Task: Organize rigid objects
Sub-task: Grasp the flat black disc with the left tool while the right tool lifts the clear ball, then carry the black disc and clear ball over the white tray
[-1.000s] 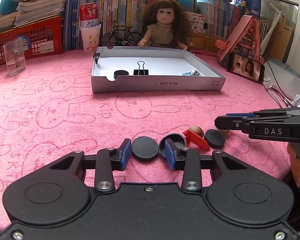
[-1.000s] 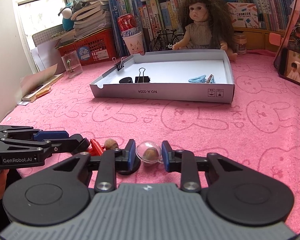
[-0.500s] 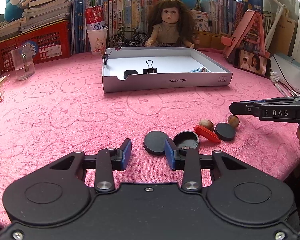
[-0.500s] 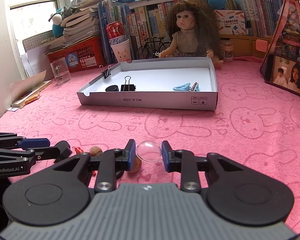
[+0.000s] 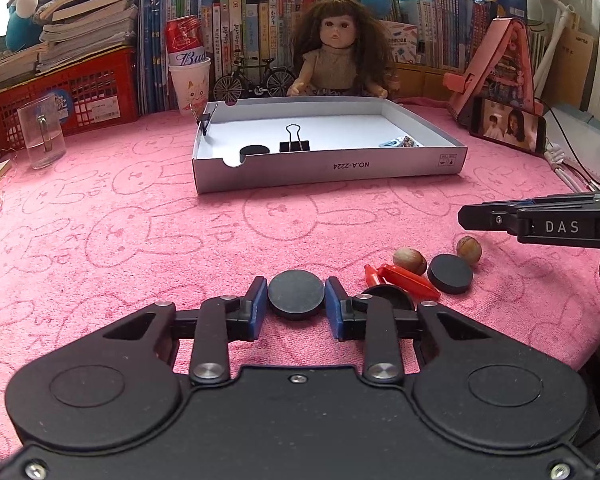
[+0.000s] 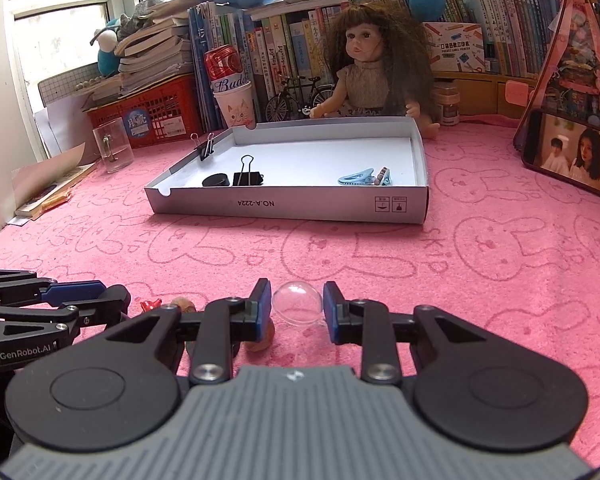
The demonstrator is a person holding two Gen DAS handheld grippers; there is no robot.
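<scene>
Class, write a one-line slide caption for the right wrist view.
Right gripper grips a clear dome before the white tray.

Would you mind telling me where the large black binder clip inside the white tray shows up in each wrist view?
Left wrist: the binder clip stands upper centre, behind the white tray front wall.
Right wrist: the clip is upper left of centre, beside a black disc.
Shared landmark: the doll behind the tray.

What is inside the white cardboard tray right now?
In the tray: a black disc, a black binder clip, a blue clip beside a small patterned clip. Another binder clip grips its left wall. The front wall hides the nearest floor.
</scene>
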